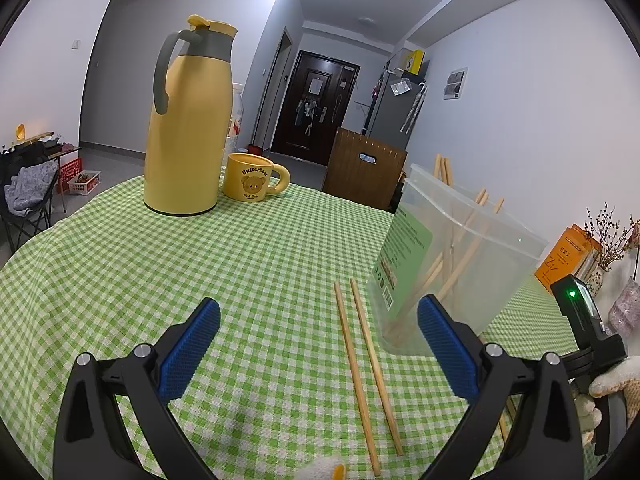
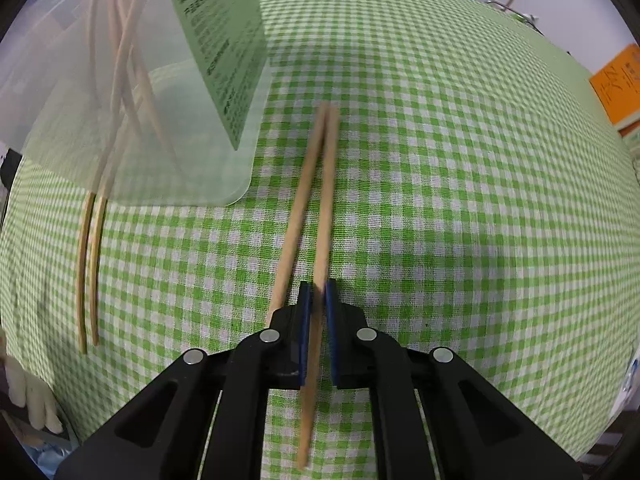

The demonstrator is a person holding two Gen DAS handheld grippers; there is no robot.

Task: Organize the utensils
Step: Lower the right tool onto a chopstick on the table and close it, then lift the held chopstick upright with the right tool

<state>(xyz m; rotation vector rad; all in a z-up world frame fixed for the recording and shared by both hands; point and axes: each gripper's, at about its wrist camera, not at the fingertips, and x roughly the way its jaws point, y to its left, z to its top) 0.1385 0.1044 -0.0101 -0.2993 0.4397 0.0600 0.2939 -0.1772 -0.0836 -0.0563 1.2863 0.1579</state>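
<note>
One chopstick (image 2: 320, 216) lies on the tablecloth (image 2: 460, 200), clamped by the closed right gripper (image 2: 316, 296), its mate (image 2: 296, 216) touching at 9 o'clock, bin (image 2: 132, 152) at 10 o'clock; left gripper (image 1: 320, 320) gapes empty.

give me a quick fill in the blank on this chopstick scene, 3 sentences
The right gripper is shut on one ____.
The clear container already holds several chopsticks and bears a ____ label.
The left gripper hangs over the checked tablecloth with its jaws ____.

Missing words: chopstick; green; open
</note>
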